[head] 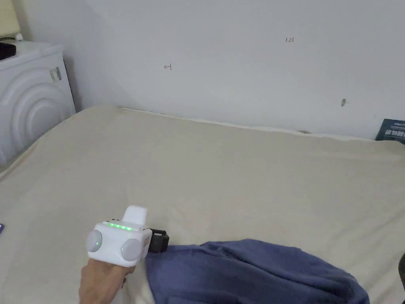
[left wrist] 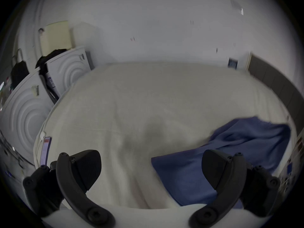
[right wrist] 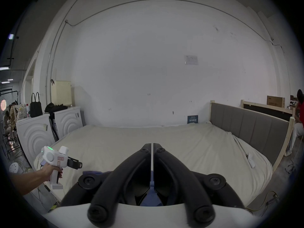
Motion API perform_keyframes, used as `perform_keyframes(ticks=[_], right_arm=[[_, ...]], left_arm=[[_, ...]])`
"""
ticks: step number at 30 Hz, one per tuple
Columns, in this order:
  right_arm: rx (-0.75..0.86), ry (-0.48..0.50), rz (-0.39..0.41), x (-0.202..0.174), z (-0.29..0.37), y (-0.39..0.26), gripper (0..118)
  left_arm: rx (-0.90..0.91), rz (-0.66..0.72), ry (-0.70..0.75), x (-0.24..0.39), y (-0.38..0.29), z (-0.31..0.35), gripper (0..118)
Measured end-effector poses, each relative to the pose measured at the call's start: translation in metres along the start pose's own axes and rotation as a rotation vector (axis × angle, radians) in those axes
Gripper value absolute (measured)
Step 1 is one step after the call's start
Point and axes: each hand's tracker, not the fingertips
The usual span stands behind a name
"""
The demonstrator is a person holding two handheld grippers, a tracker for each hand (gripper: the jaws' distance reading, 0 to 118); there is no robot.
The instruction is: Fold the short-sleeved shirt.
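Right gripper [right wrist: 152, 146] jaws pressed together, blue cloth showing low between them; whether it's pinched, can't tell. Left gripper [left wrist: 151, 167] jaws wide apart, nothing between, held by a hand [head: 101, 283] just beside the shirt's left edge. Shirt [head: 253, 273], blue, bunched, lies at the near edge of the bed [head: 221, 174], long axis running left-right. White cabinets [right wrist: 38, 132] left of bed, grey headboard [right wrist: 250, 126] right, wall [head: 237, 59] behind.

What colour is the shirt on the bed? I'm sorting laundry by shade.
Plain dark blue shirt, clearest in the head view.
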Motion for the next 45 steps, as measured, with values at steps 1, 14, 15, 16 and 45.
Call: perform_keyframes(ticks=[1, 14, 15, 16, 45], right_arm=[[-0.008, -0.006, 0.003, 0.001, -0.006, -0.004, 3], [-0.161, 0.082, 0.046, 0.016, -0.119, -0.044, 8], [-0.178, 0.084, 0.082, 0.018, -0.131, -0.045, 21], [-0.197, 0.1, 0.133, 0.021, -0.146, -0.046, 47], [-0.722, 0.366, 0.263, 0.003, -0.367, -0.157, 7]], left_arm=[[-0.014, -0.022, 0.001, 0.004, -0.002, -0.01, 118], [0.014, 0.043, -0.167, 0.02, -0.038, -0.008, 4], [0.054, 0.074, -0.171, 0.017, -0.038, 0.004, 4], [0.089, 0.124, -0.208, 0.011, -0.037, 0.018, 4], [0.188, 0.327, -0.117, -0.037, -0.084, 0.134, 4]])
